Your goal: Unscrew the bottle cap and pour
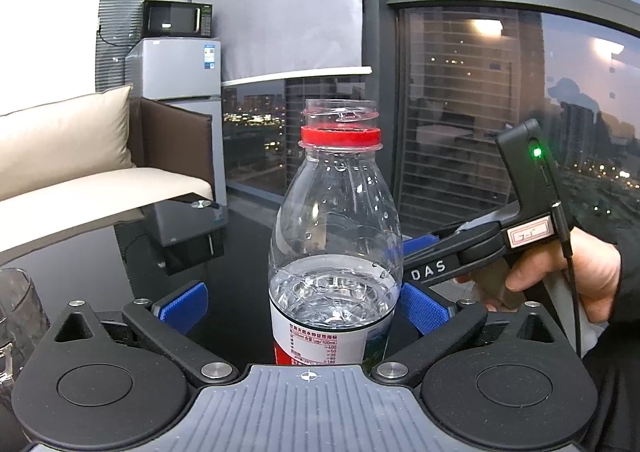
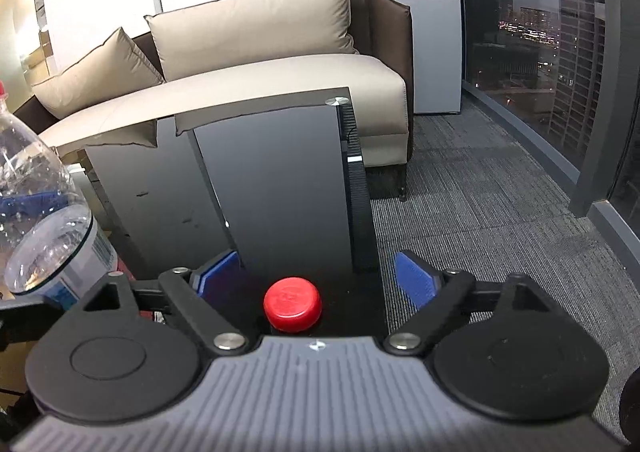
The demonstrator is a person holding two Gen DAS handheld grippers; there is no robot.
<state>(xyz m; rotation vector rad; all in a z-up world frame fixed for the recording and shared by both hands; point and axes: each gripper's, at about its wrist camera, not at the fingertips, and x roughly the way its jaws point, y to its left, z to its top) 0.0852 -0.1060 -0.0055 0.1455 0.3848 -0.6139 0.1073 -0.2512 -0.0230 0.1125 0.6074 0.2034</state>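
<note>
A clear plastic water bottle [image 1: 336,236] stands upright between my left gripper's blue pads, its neck open with a red ring and no cap, about a third full. My left gripper [image 1: 304,308] is open around its lower body; the right pad is at its side and the left pad stands clear. The red cap [image 2: 293,305] lies on the dark glass table between the fingers of my right gripper [image 2: 320,280], which is open and not touching it. The bottle also shows at the left edge of the right wrist view [image 2: 44,220]. The right gripper shows in the left wrist view [image 1: 480,252], behind the bottle.
A glass [image 1: 16,316] stands at the left edge of the table [image 1: 240,252]. A beige sofa [image 2: 260,64] sits behind the table, with a grey fridge [image 1: 176,68] and microwave [image 1: 176,18] beyond. The table's right edge [image 2: 372,236] drops to carpet by the window.
</note>
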